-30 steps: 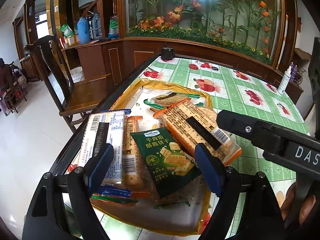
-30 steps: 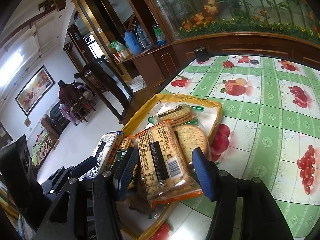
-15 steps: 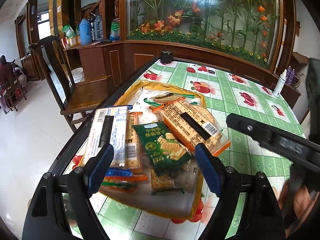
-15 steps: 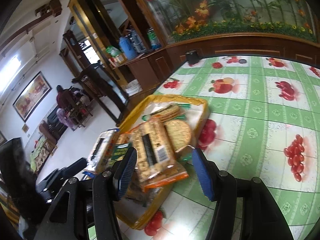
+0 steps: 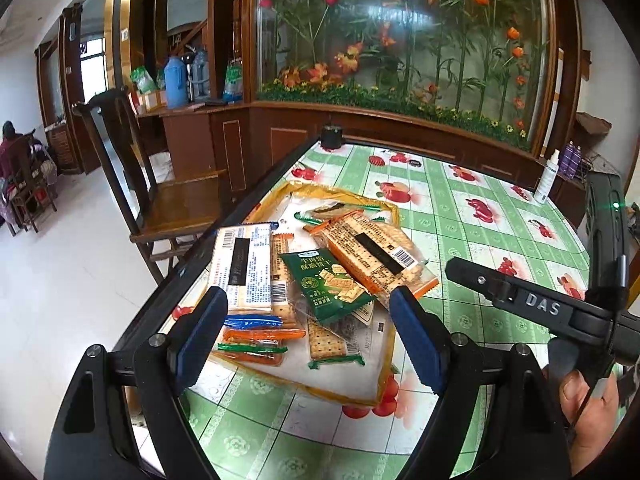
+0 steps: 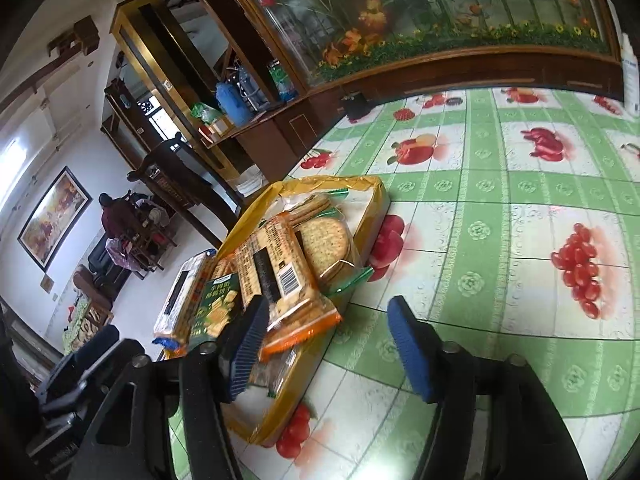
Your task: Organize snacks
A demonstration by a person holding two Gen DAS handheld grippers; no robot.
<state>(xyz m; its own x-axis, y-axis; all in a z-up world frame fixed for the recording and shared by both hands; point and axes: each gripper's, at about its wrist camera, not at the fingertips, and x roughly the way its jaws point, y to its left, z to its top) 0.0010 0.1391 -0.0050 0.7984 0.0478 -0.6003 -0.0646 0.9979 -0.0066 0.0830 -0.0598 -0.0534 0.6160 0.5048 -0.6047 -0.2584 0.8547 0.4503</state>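
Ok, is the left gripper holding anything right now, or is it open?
Open and empty. The left gripper has its blue pads spread wide above the snack tray, with nothing between them.

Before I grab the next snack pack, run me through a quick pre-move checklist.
1. Left hand-held gripper open, holding nothing: ok.
2. Right hand-held gripper open, holding nothing: ok.
3. Yellow-rimmed tray fully on the green fruit-print tablecloth: ok.
4. Dark green cracker packet lying on top, uncovered: ok.
5. Orange-edged long cracker pack inside the tray: not ok, its near end overhangs the rim.
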